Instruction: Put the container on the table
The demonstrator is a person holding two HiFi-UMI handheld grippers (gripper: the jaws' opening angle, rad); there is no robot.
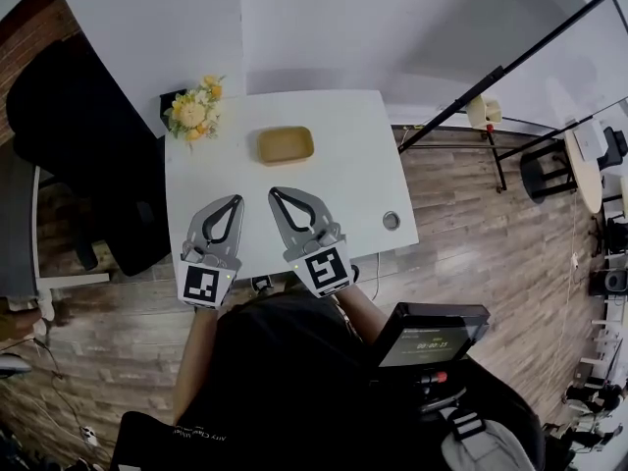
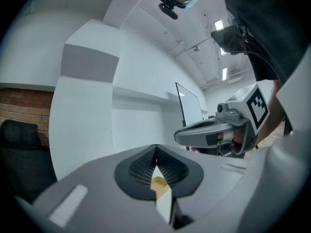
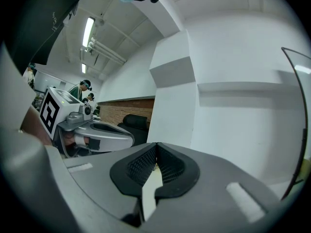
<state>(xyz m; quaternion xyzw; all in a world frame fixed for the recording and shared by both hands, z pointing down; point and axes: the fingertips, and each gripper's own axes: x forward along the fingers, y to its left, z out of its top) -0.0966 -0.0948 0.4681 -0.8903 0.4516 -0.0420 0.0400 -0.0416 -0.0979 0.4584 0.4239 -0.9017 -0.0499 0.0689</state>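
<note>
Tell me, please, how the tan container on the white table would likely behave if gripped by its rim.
The tan container looks shallow, open and empty, so it is probably light. Its wide, low shape suggests it would slide on the smooth white table rather than tip. Its thin-looking rim may flex under a pinch.

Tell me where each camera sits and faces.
Head view: on the person's head, facing steeply down at the white table, the container, the left gripper, the right gripper and the person's dark top.
Left gripper view: on the left gripper, along its shut jaws toward a white wall; right gripper at right.
Right gripper view: on the right gripper, along its shut jaws; left gripper at left.
Shared: each gripper view shows the other gripper.
</note>
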